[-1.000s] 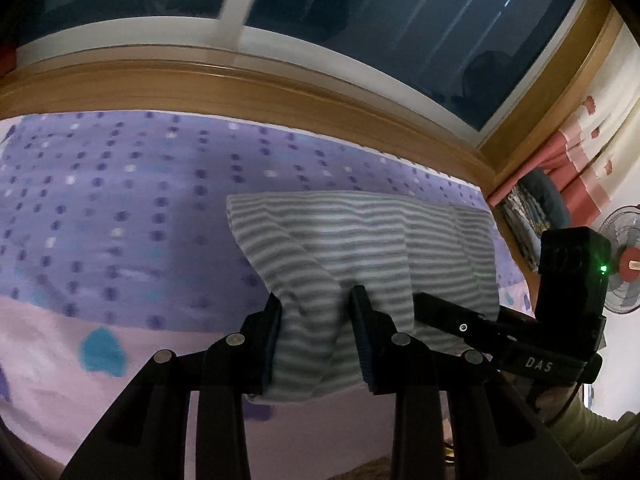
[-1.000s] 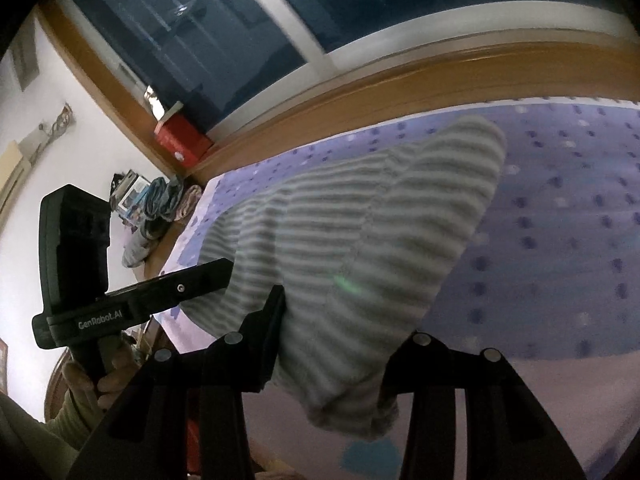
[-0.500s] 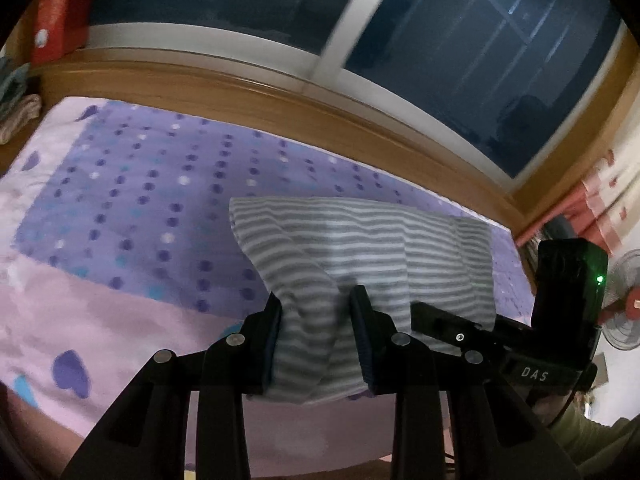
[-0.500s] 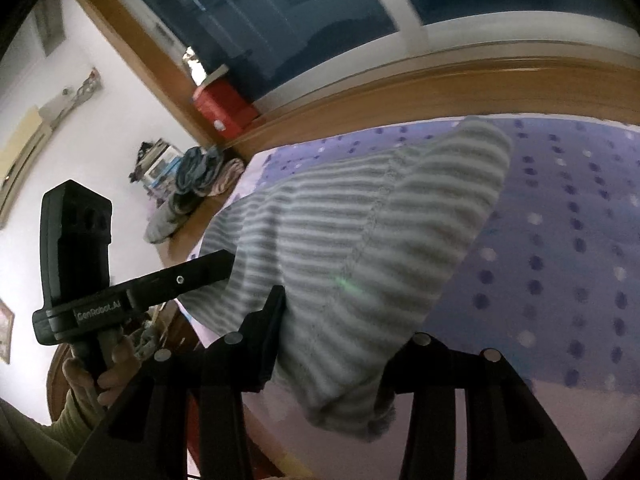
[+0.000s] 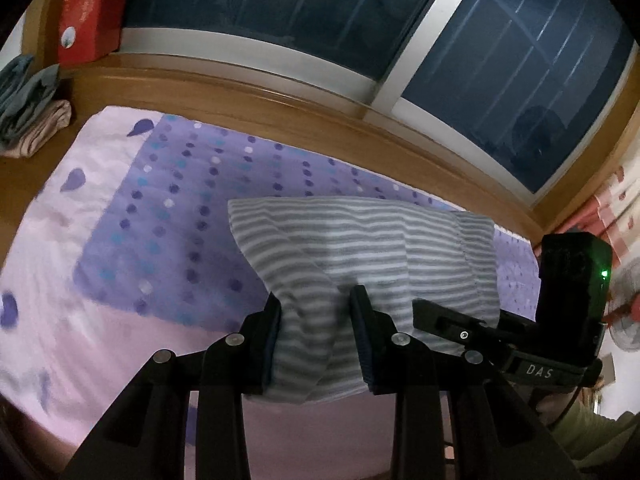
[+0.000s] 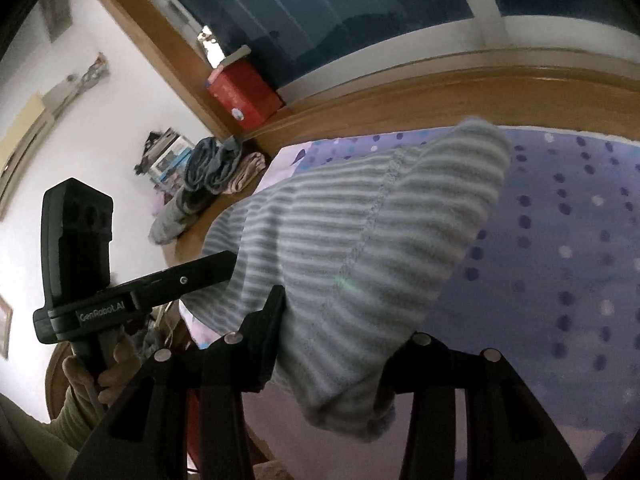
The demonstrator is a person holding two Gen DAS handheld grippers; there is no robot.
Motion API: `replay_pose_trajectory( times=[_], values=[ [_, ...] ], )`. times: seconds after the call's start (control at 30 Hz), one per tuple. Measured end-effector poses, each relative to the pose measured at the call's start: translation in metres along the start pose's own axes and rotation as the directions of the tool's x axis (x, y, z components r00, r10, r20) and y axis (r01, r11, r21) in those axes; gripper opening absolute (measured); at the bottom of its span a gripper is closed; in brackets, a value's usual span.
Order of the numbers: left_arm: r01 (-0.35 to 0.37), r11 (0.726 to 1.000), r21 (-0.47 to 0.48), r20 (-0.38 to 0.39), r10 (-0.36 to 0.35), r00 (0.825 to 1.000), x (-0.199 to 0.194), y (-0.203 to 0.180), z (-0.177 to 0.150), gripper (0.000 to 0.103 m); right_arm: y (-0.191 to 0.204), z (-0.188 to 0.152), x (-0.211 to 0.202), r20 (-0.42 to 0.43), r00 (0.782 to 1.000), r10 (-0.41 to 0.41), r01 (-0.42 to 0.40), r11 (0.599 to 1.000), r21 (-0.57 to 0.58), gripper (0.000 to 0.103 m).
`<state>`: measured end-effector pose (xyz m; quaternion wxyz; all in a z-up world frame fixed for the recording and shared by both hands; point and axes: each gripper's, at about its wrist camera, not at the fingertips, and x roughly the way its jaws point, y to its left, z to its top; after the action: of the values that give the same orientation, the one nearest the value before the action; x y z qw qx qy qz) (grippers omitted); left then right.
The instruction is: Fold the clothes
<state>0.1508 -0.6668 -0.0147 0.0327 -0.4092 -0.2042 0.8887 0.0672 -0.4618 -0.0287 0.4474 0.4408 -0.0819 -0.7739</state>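
Note:
A grey-and-white striped garment (image 5: 360,252) hangs folded in the air above the bed, held between both grippers. My left gripper (image 5: 316,336) is shut on its near left edge, cloth bunched between the blue pads. My right gripper (image 6: 336,344) is shut on the other end of the striped garment (image 6: 360,232), and the cloth drapes over and hides its right finger. In the left wrist view the right gripper (image 5: 460,324) reaches in under the garment's right side. In the right wrist view the left gripper (image 6: 192,276) is at the left, held by a hand (image 6: 116,372).
Below lies a bed with a purple dotted sheet (image 5: 192,216) and pink bedding (image 5: 60,280). A wooden sill (image 5: 280,96) and dark window (image 5: 500,60) run behind. A red box (image 5: 88,20) and a pile of folded clothes (image 5: 28,120) sit at the far left corner. A fan (image 5: 628,320) stands right.
Both grippers have lifted and swung with the striped garment still gripped; the views now take in more of the bed's left side, the red box and the clothes pile.

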Motion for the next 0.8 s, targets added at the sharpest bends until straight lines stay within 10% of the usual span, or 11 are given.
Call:
replay_pose_trajectory(
  times=[0.5,0.8],
  values=[
    [-0.014,0.987,0.162,0.028,0.009,1.0,0.005,0.134,0.105,0.032,0.072,0.085,0.139,0.085,0.992,-0.094,0.1,0.992,-0.072,0.041],
    [-0.006,0.995,0.096,-0.087,0.015,0.996,0.05,0.171,0.082,0.032,0.052,0.066,0.188,-0.043,0.99,-0.136,0.136,0.991,-0.009,0.042]
  ],
)
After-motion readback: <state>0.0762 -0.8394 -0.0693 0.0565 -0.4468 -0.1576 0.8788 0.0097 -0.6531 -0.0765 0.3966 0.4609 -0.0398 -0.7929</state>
